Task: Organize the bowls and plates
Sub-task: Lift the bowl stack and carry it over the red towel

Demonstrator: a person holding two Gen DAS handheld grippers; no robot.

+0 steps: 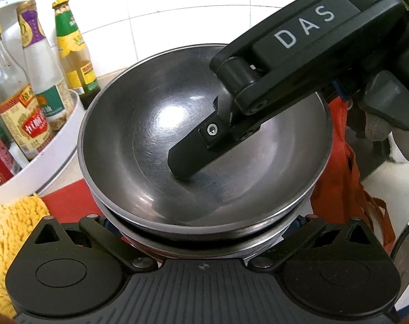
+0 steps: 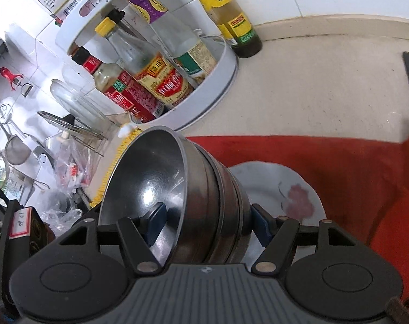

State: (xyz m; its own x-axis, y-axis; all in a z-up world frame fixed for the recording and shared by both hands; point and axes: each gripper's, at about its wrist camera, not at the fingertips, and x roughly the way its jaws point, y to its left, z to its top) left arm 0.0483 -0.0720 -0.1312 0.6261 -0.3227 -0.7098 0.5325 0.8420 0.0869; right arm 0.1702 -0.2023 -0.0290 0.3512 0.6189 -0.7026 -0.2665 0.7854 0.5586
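The right gripper pinches a nested stack of steel bowls above a red cloth; the left gripper's fingers cannot be judged.

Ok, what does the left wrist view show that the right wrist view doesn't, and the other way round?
Left wrist only: a black arm marked DAS, its finger inside the top bowl, and a gloved hand. Right wrist only: the right claw clamping the bowl stack, a flowered plate beyond it, hanging utensils. Both: the bowl stack, the white bottle rack, the red cloth.
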